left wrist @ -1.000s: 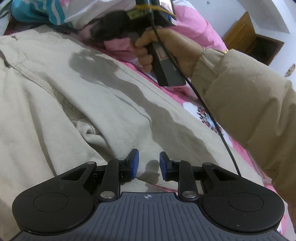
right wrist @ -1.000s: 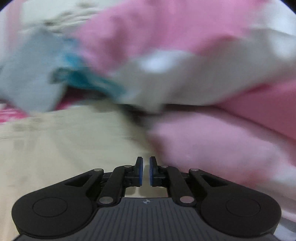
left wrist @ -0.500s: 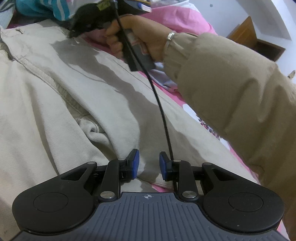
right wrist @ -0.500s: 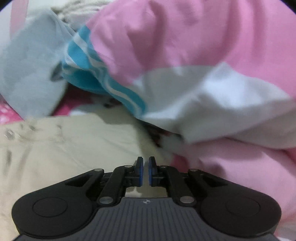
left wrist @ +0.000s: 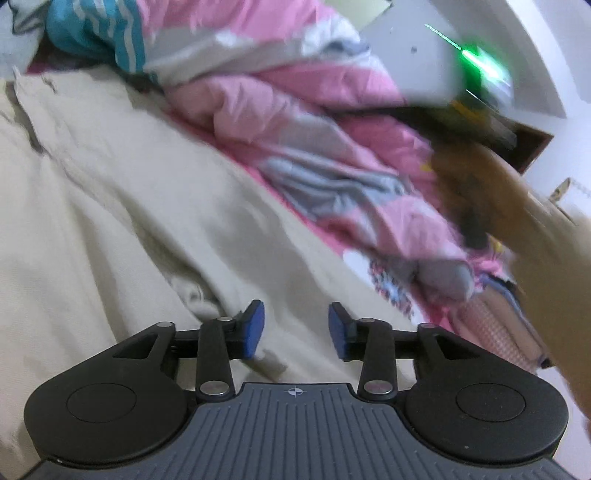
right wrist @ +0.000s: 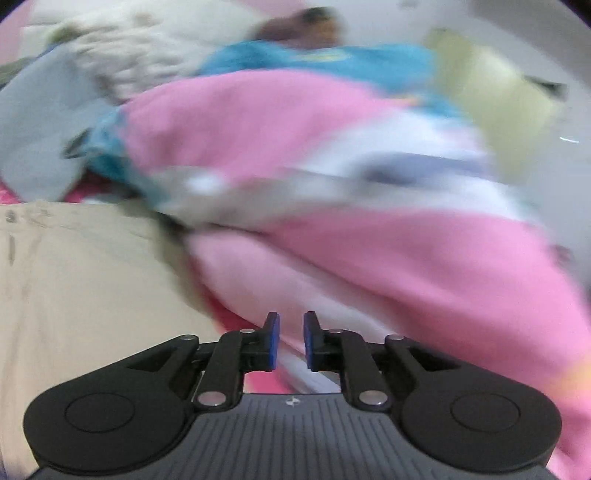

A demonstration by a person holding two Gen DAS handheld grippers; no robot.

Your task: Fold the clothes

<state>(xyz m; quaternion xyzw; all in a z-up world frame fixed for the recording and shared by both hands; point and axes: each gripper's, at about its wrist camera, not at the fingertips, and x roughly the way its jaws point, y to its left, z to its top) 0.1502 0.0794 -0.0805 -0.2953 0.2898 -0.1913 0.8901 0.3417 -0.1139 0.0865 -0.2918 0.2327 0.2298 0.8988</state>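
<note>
Across the near and left part of the left wrist view lies the beige garment (left wrist: 122, 206), spread flat with soft creases and a seam running toward the far left; a bunched fold sits just ahead of the left gripper (left wrist: 293, 328); its blue-padded fingers (left wrist: 254, 326) stand moderately apart, having just been opening, with nothing pinched between them; beige cloth shows below the gap, contact with it cannot be told. Far of the garment, a pink and grey quilt (left wrist: 306, 147) runs from far left to near right; a teal striped cloth (left wrist: 92, 33) is heaped at the far left. At the right edge a person's hand (left wrist: 476, 184), heavily blurred, carries the other tool, a green light (left wrist: 480, 62) on it; a beige sleeve (left wrist: 546, 295) follows down the right border.

Right wrist view, blurred throughout: right gripper (right wrist: 291, 341) with fingers (right wrist: 272, 339) at a narrow gap, jaws just been opening, nothing between them; pink bedding shows past the tips. The beige garment (right wrist: 74, 288) fills the near left; the pink quilt (right wrist: 369, 258) fills centre and right, banded white and grey; teal cloth (right wrist: 314, 62) lies far centre; a grey cloth (right wrist: 33, 129) lies far left; a pale fluffy item (right wrist: 140, 48) sits beyond it, type not readable.
</note>
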